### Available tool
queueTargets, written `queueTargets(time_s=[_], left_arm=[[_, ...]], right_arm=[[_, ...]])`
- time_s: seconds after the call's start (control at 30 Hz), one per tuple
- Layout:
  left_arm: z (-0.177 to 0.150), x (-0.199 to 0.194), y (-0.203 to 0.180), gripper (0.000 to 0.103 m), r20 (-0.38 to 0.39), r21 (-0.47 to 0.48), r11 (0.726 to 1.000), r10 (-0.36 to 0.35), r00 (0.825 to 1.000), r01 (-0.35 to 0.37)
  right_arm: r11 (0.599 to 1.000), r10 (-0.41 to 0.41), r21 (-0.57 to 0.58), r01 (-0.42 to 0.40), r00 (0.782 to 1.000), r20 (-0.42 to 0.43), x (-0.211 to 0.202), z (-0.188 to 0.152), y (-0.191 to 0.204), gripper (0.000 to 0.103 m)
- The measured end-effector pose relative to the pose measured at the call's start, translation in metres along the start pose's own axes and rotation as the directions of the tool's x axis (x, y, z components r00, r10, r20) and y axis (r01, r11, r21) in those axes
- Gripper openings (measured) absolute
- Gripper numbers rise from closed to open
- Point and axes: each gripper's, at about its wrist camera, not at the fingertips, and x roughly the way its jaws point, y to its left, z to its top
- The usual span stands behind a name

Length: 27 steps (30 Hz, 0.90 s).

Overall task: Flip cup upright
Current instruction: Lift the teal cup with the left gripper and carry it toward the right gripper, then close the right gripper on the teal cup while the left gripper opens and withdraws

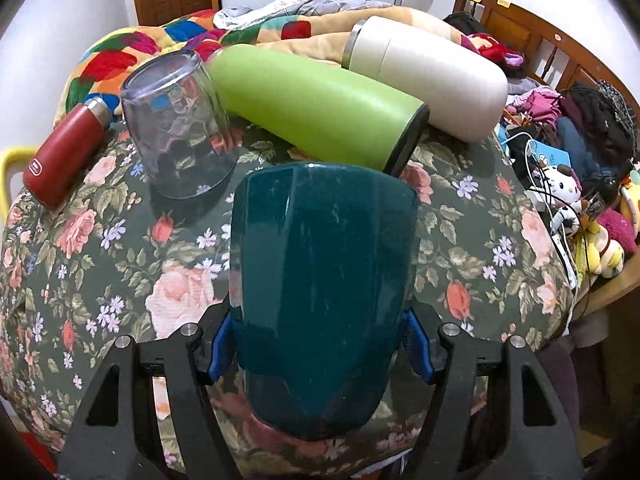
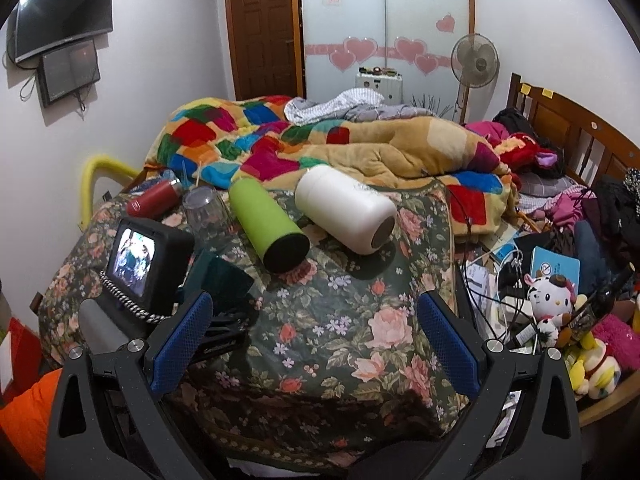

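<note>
A dark teal cup [image 1: 320, 296] is pinched between the blue pads [image 1: 416, 344] of the left gripper [image 1: 320, 346], its jaws pressed against both sides, above the flowered cloth [image 1: 100, 272]. In the left wrist view its closed, rounded end is seen nearest the camera; whether the far end rests on the cloth cannot be told. Beyond it a clear glass [image 1: 180, 124] stands mouth down, with a green bottle [image 1: 316, 108], a white bottle [image 1: 428, 76] and a red bottle [image 1: 64, 152] lying on their sides (all near the quilt [image 2: 320, 148]). The right gripper [image 2: 316, 336] is held with its jaws spread, nothing between them, over the cloth.
</note>
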Motion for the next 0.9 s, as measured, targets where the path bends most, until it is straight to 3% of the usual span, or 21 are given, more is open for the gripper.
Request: queueTargets(time_s=[0.33, 0.4, 0.47, 0.53, 0.73, 0.9], left_arm=[[-0.001, 0.004, -0.004, 0.069, -0.006, 0.008, 1.000, -0.010, 1.000, 0.010], [-0.003, -0.001, -0.003, 0.073, -0.017, 0.010, 0.999, -0.033, 0.999, 0.033], [-0.008, -0.009, -0.003, 0.084, -0.013, 0.015, 0.999, -0.048, 0.999, 0.048], [-0.014, -0.023, 0.000, 0.085, 0.014, 0.028, 0.999, -0.042, 0.999, 0.042], [-0.031, -0.070, 0.029, 0.086, 0.083, -0.006, 1.000, 0.003, 0.997, -0.002], [-0.043, -0.100, 0.063, 0.089, 0.145, -0.057, 0.989, 0.146, 0.978, -0.139]], right_arm=[[1.000, 0.009, 0.001, -0.008, 0.998, -0.059, 0.016, -0.005, 0.002, 0.102], [1.000, 0.008, -0.002, -0.009, 0.998, -0.066, 0.017, -0.006, 0.005, 0.102], [1.000, 0.009, -0.007, -0.009, 0.998, -0.069, 0.018, -0.005, 0.007, 0.102], [1.000, 0.004, -0.013, -0.005, 0.998, -0.070, 0.018, -0.005, 0.011, 0.102], [1.000, 0.011, -0.017, -0.013, 0.996, -0.084, 0.027, 0.000, 0.020, 0.102], [0.998, 0.067, 0.009, -0.067, 0.985, -0.158, 0.057, -0.001, 0.033, 0.102]])
